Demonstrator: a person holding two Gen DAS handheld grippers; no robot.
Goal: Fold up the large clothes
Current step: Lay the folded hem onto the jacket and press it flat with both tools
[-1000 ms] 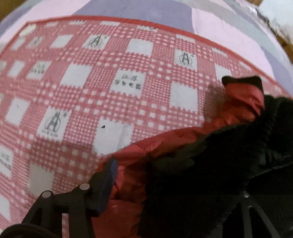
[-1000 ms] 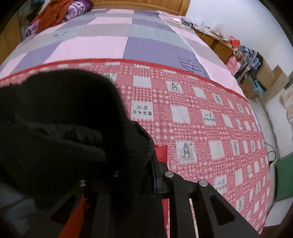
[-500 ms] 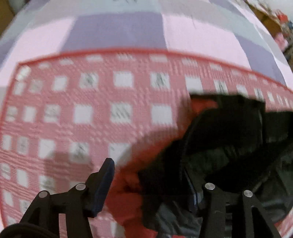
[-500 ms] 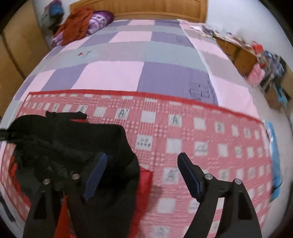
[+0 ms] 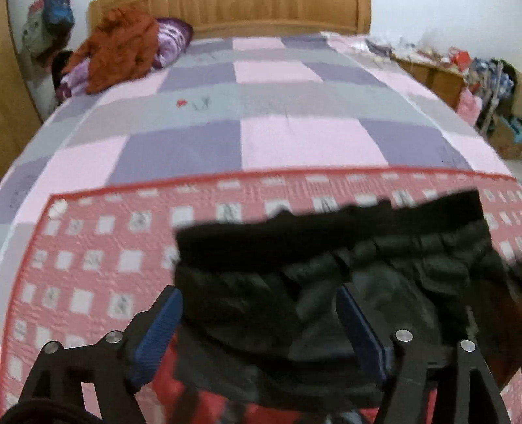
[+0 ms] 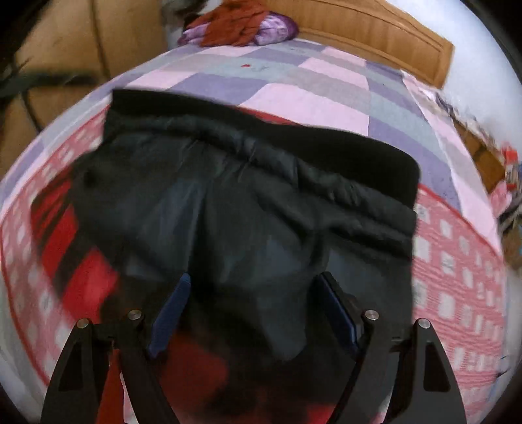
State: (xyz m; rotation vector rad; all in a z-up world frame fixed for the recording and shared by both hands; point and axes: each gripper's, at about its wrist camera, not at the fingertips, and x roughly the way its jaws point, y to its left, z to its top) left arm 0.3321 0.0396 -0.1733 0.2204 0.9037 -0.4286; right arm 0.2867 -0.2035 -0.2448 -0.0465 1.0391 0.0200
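A red padded jacket with a black lining (image 5: 326, 270) lies folded on a red-and-white checked sheet (image 5: 98, 254) on the bed. Its black lining faces up with a ribbed black hem along the far edge; red shell shows at the near side. In the right wrist view the jacket (image 6: 248, 202) fills the middle, red showing at the left. My left gripper (image 5: 257, 313) is open above the jacket's near left part, holding nothing. My right gripper (image 6: 253, 300) is open above the jacket's near edge, holding nothing.
A pink, purple and grey checked quilt (image 5: 270, 107) covers the bed beyond the sheet. A heap of rust and purple clothes (image 5: 124, 55) lies by the wooden headboard (image 5: 228, 13). Cluttered boxes and shelves (image 5: 473, 78) stand along the right wall.
Both grippers have let go of the jacket and opened, then pulled back and tilted up. The jacket now lies spread with its black lining up.
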